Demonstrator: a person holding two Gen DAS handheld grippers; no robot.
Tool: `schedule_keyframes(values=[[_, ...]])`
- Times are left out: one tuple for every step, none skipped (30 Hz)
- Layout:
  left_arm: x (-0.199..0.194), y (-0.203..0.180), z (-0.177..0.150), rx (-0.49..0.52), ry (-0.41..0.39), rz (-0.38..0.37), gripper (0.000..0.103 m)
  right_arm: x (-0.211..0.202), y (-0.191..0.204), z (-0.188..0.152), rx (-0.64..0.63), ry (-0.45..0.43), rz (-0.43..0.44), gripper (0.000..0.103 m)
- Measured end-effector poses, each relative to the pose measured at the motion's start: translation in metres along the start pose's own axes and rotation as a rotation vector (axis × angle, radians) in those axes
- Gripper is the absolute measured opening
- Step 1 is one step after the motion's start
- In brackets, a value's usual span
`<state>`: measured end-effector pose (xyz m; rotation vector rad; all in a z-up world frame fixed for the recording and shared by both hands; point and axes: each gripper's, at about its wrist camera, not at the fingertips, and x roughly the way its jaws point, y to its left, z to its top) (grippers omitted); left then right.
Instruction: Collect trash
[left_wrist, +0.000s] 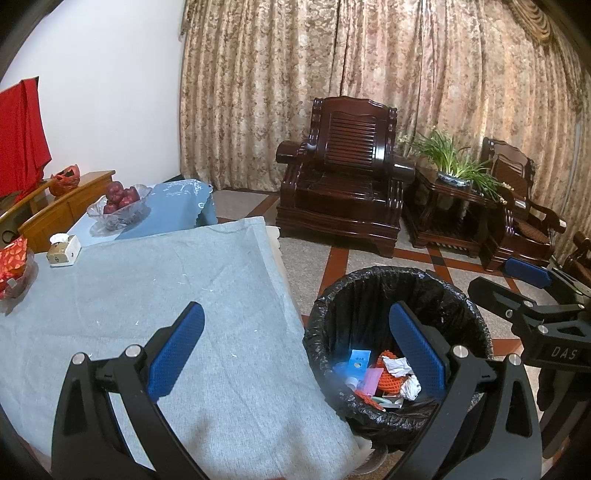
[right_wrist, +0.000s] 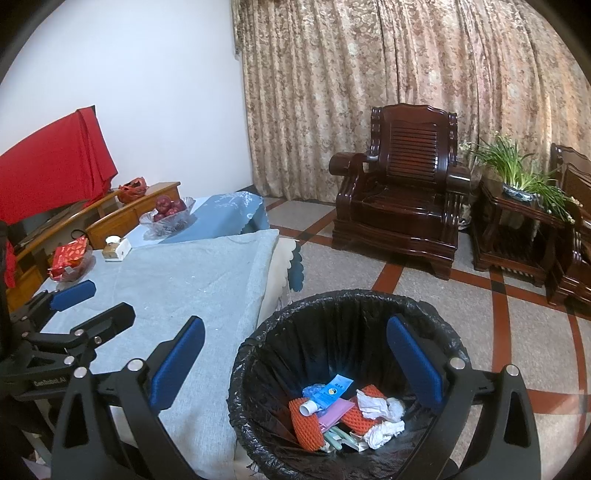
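At the lower centre of the right wrist view, the trash bin's (right_wrist: 332, 321) near rim runs off the bottom edge. At far right, a second armchair (right_wrist: 572, 206) is cut by the frame. The print on the blue packet (right_wrist: 334, 389) is too small to read.

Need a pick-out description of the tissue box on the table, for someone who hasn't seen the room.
Start at the grey-clothed table left of the black-lined trash bin. At its far edge, between the red-wrapped snack dish and the glass bowl of red fruit, sits the tissue box. It is the only small white-and-gold box, with tissue poking from its top.
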<state>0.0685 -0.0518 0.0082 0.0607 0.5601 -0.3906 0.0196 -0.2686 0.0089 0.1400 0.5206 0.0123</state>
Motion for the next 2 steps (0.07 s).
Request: schedule_keyframes(values=[[0.0005,-0.0007,-0.0006,0.000,-0.001,-0.001,0.097,0.0001,-0.0005,-0.0001,0.001,-0.001,0.000,0.097],[0.0002,-0.0003,-0.0003,0.000,-0.001,-0.001,0.097,0.0001,-0.0004,-0.0001,0.001,0.000,0.001,0.097]])
